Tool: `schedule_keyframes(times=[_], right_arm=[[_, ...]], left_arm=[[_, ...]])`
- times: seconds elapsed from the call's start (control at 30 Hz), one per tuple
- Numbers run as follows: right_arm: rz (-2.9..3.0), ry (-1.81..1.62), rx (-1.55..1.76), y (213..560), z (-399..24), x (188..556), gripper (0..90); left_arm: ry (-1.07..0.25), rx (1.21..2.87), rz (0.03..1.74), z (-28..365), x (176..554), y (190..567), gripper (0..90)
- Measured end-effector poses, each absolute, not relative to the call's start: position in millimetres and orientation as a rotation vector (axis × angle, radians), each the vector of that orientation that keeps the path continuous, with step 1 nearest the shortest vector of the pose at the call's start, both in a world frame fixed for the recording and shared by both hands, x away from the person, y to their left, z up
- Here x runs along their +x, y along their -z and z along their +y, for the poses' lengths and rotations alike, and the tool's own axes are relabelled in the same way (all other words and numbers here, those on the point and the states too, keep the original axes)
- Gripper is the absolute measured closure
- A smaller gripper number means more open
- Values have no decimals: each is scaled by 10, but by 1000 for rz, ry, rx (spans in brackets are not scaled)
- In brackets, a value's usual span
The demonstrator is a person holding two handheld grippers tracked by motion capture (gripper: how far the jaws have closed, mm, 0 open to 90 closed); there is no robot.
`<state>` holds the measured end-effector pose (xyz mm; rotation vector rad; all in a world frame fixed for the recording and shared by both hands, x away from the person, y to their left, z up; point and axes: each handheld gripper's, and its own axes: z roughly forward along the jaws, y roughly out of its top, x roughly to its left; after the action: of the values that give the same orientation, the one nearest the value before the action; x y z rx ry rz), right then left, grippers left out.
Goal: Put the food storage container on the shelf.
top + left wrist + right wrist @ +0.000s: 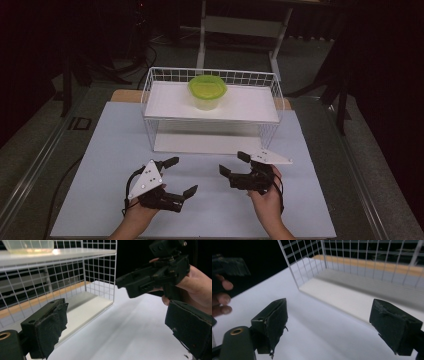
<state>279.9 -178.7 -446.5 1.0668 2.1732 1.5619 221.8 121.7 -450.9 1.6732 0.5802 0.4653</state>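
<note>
Lying pale and bare under both tools: white table (200,210), dark room around, perhaps curtained. Standing on wire rack's (150,95) upper shelf: green-lidded container (207,91). Hovering spread, pinching nothing: left tool (181,175), right tool (234,163).

A pale blue-white tabletop (100,200) (wooden edge at the back) carries a white wire rack (270,125); its upper shelf (245,107) holds a green-lidded clear plastic tub (207,91).

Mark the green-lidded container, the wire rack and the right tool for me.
green-lidded container (207,88), high view, on its lid.
wire rack (150,95), high view, on its left rim.
right tool (230,164), high view, midway between its open fingertips.
</note>
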Motion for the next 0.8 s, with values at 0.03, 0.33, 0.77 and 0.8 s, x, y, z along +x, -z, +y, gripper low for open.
schedule_keyframes(times=[0.03, 0.33, 0.77, 0.8], right_arm=[[2180, -1552, 1073, 4508, -1815, 2788, 148], [2186, -1492, 1043, 4736, -2002, 2647, 150], [2229, -1463, 1046, 4884, -2140, 2506, 149], [2229, -1452, 1046, 4891, -2149, 2507, 149]], left_arm=[[-462, 1675, 587, 1225, 2212, 4536, 46], [-424, 1756, 610, 1300, 2162, 4814, 46], [-408, 1787, 625, 1410, 2094, 4955, 46], [-403, 1783, 629, 1427, 2091, 4963, 46]])
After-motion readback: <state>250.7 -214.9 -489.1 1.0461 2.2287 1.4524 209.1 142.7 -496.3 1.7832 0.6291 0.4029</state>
